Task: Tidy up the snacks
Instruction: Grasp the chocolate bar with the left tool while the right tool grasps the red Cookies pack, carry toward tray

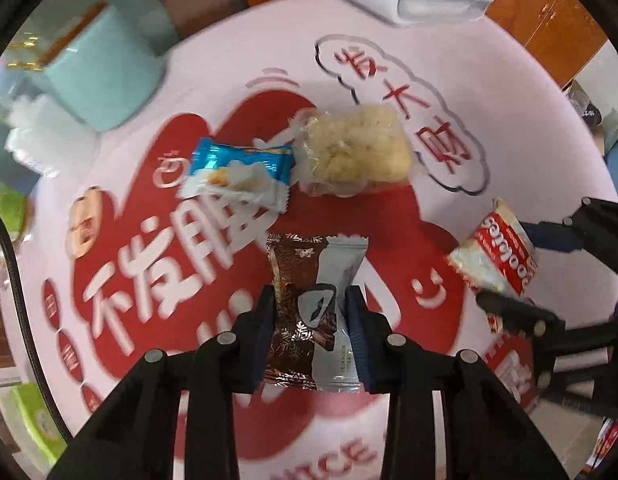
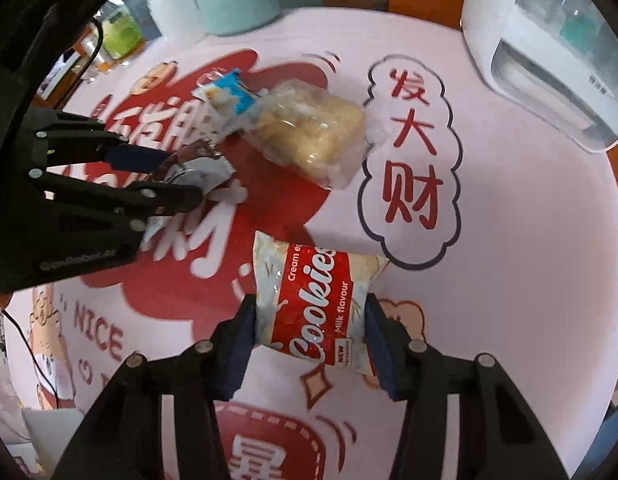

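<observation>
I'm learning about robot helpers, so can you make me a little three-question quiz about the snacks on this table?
1. True or false: the left gripper is shut on the brown and silver snack packet.
2. Which snack is between the right gripper's fingers? A) the blue and white packet B) the red Cookies packet C) the clear bag of pale puffed snack
3. Fill in: the blue and white packet lies right beside the clear bag on the pink and red ______.

Key: 1 true; 2 B; 3 mat
</observation>
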A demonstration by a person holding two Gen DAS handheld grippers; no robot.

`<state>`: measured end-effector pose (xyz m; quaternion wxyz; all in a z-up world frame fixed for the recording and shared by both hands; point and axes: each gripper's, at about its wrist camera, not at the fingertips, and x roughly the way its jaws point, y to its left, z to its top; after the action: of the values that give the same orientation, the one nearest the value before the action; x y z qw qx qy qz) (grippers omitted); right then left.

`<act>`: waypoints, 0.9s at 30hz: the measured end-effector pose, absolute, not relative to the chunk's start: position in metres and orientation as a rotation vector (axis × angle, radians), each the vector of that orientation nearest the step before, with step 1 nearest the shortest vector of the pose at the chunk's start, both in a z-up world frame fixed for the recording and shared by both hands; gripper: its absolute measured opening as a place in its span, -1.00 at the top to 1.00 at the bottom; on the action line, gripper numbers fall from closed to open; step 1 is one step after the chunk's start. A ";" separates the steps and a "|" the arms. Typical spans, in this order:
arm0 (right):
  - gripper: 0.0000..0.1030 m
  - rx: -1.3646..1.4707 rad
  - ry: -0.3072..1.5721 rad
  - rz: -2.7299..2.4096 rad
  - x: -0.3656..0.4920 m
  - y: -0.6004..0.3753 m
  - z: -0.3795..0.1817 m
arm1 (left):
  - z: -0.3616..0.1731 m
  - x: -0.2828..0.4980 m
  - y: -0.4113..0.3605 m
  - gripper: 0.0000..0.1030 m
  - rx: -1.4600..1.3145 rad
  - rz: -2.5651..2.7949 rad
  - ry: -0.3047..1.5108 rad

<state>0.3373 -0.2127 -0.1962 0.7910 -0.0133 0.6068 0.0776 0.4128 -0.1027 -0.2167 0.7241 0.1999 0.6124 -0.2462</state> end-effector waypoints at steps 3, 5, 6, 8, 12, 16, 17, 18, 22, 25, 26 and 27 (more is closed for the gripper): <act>-0.01 -0.019 1.255 0.187 0.320 -0.217 -0.168 | -0.178 0.388 -0.090 0.36 0.459 -0.542 1.286; -0.01 -0.006 1.217 0.199 0.307 -0.219 -0.146 | -0.145 0.374 -0.076 0.36 0.450 -0.549 1.254; -0.01 -0.001 1.201 0.204 0.302 -0.219 -0.136 | -0.130 0.367 -0.069 0.36 0.440 -0.550 1.240; -0.01 0.014 1.154 0.220 0.285 -0.220 -0.110 | -0.092 0.351 -0.053 0.36 0.413 -0.554 1.211; -0.01 0.031 1.075 0.247 0.251 -0.216 -0.068 | -0.036 0.294 -0.032 0.36 0.379 -0.554 1.146; -0.01 0.030 1.004 0.266 0.209 -0.211 -0.028 | 0.006 0.235 -0.015 0.36 0.344 -0.554 1.104; -0.01 0.032 0.986 0.271 0.198 -0.211 -0.020 | 0.015 0.220 -0.013 0.36 0.331 -0.549 1.097; -0.01 0.035 0.964 0.276 0.183 -0.212 -0.009 | 0.023 0.204 -0.011 0.36 0.319 -0.540 1.087; -0.01 -0.001 0.869 0.259 0.127 -0.208 0.028 | 0.042 0.149 -0.010 0.35 0.288 -0.509 1.035; -0.01 0.002 0.808 0.256 0.091 -0.207 0.046 | 0.051 0.114 -0.009 0.35 0.247 -0.473 0.996; -0.01 0.007 0.798 0.260 0.083 -0.208 0.049 | 0.053 0.103 -0.009 0.35 0.237 -0.453 0.981; -0.01 0.020 0.782 0.266 0.070 -0.208 0.053 | 0.054 0.094 -0.008 0.35 0.227 -0.432 0.966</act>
<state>0.0703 -0.2083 0.0530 0.9159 0.0098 0.3800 0.1293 0.0939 -0.0083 0.0538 0.8570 0.1082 0.4600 -0.2057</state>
